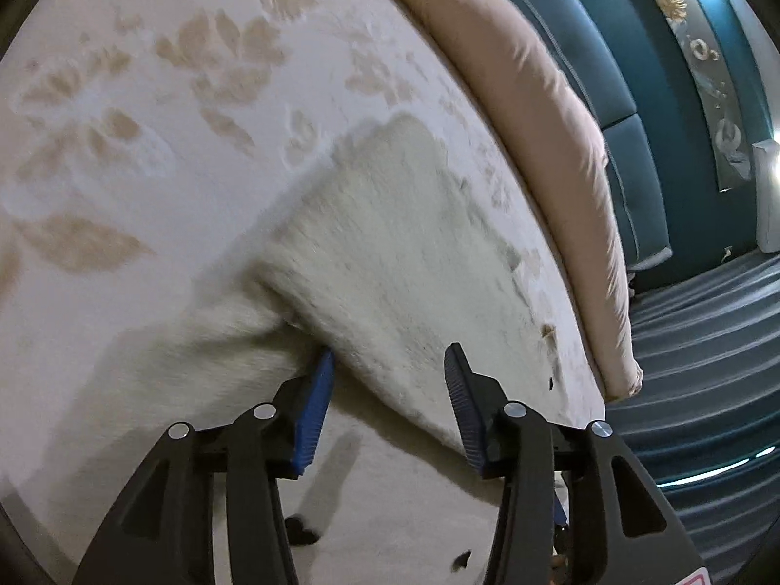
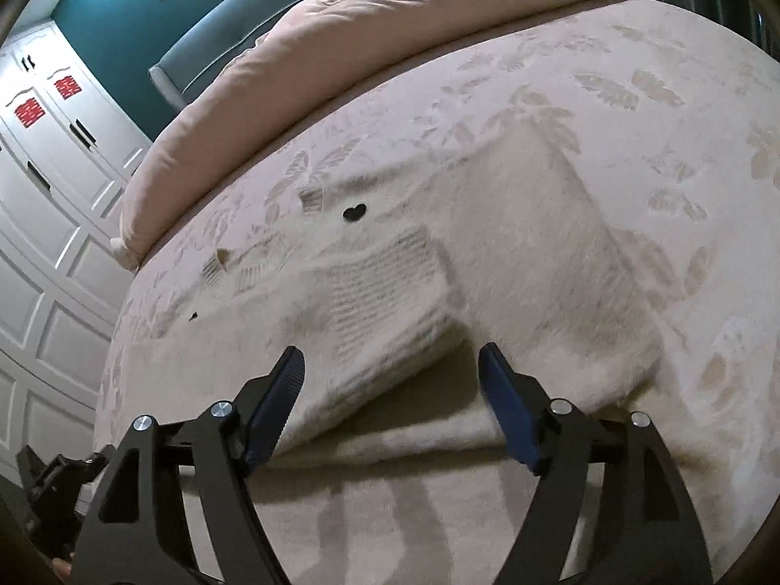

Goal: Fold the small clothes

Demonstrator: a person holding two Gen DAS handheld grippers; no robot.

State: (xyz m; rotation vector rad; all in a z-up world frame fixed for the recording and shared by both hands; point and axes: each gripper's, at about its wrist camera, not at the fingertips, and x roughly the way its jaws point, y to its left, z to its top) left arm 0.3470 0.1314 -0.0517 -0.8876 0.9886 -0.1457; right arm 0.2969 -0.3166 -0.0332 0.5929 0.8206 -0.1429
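Note:
A fuzzy cream-white garment [image 1: 390, 253] lies on the bed, partly folded over itself. In the right wrist view the garment [image 2: 560, 263] shows a ribbed cuff or hem [image 2: 390, 302] folded on top, with a small black heart mark [image 2: 354, 213] behind it. My left gripper [image 1: 390, 365] is open, its jaws on either side of the garment's near edge; the left blue pad [image 1: 317, 409] touches the fabric. My right gripper [image 2: 390, 365] is open, just above the near edge by the ribbed part, holding nothing.
The bedspread [image 1: 146, 122] is cream with tan leaf prints. A pink duvet roll [image 1: 536, 122] lies along the bed's far side, also in the right wrist view [image 2: 390, 24]. Teal headboard and wall [image 1: 609, 73]; white wardrobe doors [image 2: 44, 156] at the left.

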